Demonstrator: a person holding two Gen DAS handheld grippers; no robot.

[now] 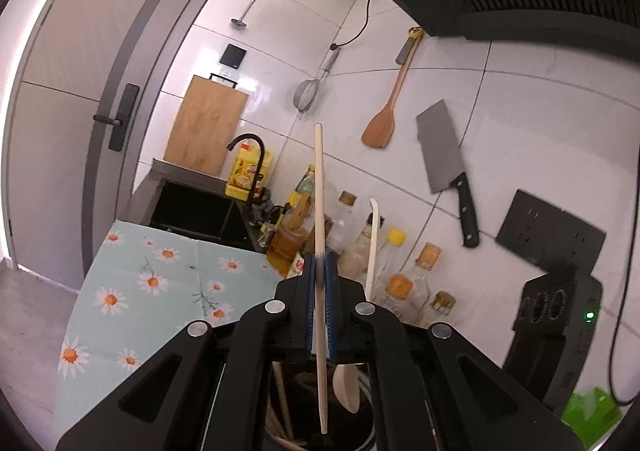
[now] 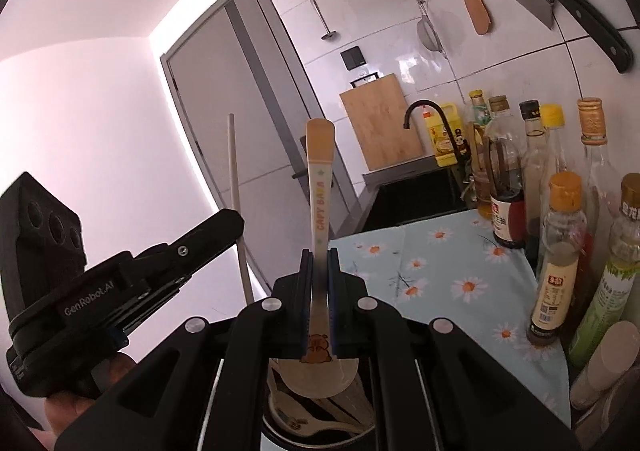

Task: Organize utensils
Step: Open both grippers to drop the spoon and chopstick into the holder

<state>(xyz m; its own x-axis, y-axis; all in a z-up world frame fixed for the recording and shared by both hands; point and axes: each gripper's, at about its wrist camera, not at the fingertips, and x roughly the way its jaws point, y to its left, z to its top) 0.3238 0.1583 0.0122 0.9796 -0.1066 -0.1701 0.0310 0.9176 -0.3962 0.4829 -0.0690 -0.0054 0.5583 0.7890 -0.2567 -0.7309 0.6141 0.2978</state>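
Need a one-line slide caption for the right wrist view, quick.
Right gripper clamps a printed spoon upright over the utensil pot, beside the left gripper holding a chopstick.

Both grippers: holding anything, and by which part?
Left gripper pinches a chopstick at mid-shaft. Right gripper pinches a printed spoon on its handle, above the bowl.

Light: bright, pinkish, from a glowing strip (image 1: 28,63) far left of the fingers.
Glare: on wall tiles (image 2: 412,67).
Edges: bent, dark-rimmed.
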